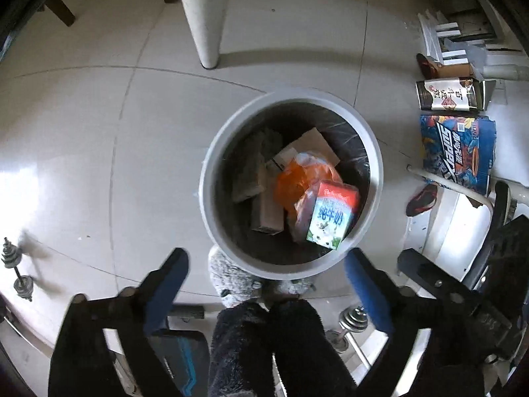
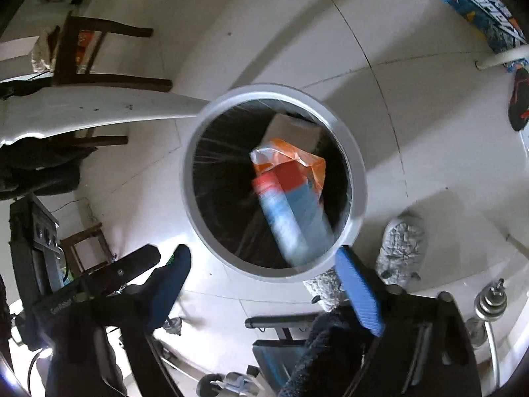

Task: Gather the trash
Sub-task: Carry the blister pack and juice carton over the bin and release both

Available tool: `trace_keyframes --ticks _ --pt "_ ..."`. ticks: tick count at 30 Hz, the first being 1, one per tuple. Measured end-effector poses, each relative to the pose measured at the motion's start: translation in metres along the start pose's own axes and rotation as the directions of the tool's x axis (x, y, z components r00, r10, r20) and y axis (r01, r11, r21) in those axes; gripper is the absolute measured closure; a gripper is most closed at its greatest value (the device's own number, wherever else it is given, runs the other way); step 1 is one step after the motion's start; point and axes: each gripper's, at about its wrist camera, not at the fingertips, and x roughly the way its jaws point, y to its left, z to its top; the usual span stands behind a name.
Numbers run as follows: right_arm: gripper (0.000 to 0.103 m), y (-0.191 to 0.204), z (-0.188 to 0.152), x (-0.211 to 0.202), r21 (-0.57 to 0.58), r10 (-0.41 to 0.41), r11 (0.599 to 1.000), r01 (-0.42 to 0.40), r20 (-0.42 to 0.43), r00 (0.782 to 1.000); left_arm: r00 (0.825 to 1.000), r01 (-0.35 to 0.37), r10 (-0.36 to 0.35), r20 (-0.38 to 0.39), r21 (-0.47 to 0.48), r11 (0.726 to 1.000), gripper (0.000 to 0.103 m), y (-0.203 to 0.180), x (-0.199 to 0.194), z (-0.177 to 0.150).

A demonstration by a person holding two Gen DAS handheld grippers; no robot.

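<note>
Jaws wide; milk carton (image 1: 332, 215) slanted in bin (image 1: 211, 178), red top uppermost.

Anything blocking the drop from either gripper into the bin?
Nothing visible. Both the left gripper and right gripper hang open above the bin, whose mouth is uncovered. A milk carton already lies inside on an orange bag and cardboard; a blurred bottle appears mid-drop.

A milk carton (image 1: 332, 215) lies in the trash bin (image 1: 211, 152), cardboard pieces (image 1: 261, 178) beside it.
</note>
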Motion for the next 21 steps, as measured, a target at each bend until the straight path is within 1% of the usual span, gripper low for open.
trace_keyframes --ticks 1,2,4,5,7,8,11,13,14,16,19,21 --pt "0.003 0.003 -0.002 -0.003 -0.011 -0.02 1.0 0.02 0.0 1.0 1.0 -0.017 0.017 0.014 0.003 1.0 0.003 -0.001 -0.004 -0.002" --pt "0.002 0.006 -0.003 -0.007 -0.024 -0.042 0.999 0.042 0.006 0.999 0.999 -0.042 0.041 0.032 0.008 0.999 0.003 -0.002 -0.009 -0.003" --pt "0.001 0.014 -0.006 -0.015 -0.064 -0.1 0.993 0.101 0.019 0.995 0.993 -0.076 0.075 0.089 0.008 0.997 0.003 -0.004 -0.022 -0.006" --pt "0.001 0.018 -0.008 -0.018 -0.087 -0.141 0.986 0.143 0.027 0.99 0.986 -0.11 0.108 0.129 0.011 0.994 0.003 -0.005 -0.032 -0.01" --pt "0.001 0.026 -0.012 -0.025 -0.121 -0.209 0.97 0.213 0.044 0.977 0.976 -0.156 0.152 0.153 0.014 0.988 0.003 -0.007 -0.039 -0.013" --pt "0.001 0.029 -0.014 -0.029 -0.135 -0.239 0.96 0.244 0.051 0.97 0.972 -0.17 0.165 0.165 0.019 0.985 0.003 -0.009 -0.045 -0.016" --pt "0.001 0.037 -0.019 -0.041 -0.161 -0.313 0.933 0.322 0.075 0.947 0.968 -0.193 0.184 0.172 0.036 0.981 0.003 -0.017 -0.058 -0.025" --pt "0.001 0.041 -0.021 -0.051 -0.164 -0.345 0.921 0.354 0.083 0.935 0.966 -0.204 0.193 0.173 0.048 0.978 0.003 -0.023 -0.066 -0.031" --pt "0.001 0.041 -0.023 -0.056 -0.165 -0.35 0.919 0.359 0.085 0.933 0.964 -0.212 0.2 0.173 0.053 0.976 0.003 -0.025 -0.072 -0.035" --pt "0.001 0.046 -0.027 -0.067 -0.169 -0.363 0.912 0.373 0.086 0.928 0.966 -0.205 0.193 0.174 0.057 0.977 0.003 -0.03 -0.083 -0.041" --pt "0.001 0.056 -0.038 -0.092 -0.179 -0.376 0.904 0.388 0.098 0.921 0.967 -0.2 0.186 0.172 0.067 0.977 0.003 -0.04 -0.104 -0.053" --pt "0.001 0.064 -0.047 -0.113 -0.183 -0.376 0.903 0.389 0.101 0.921 0.967 -0.202 0.186 0.175 0.078 0.976 0.003 -0.046 -0.124 -0.063"
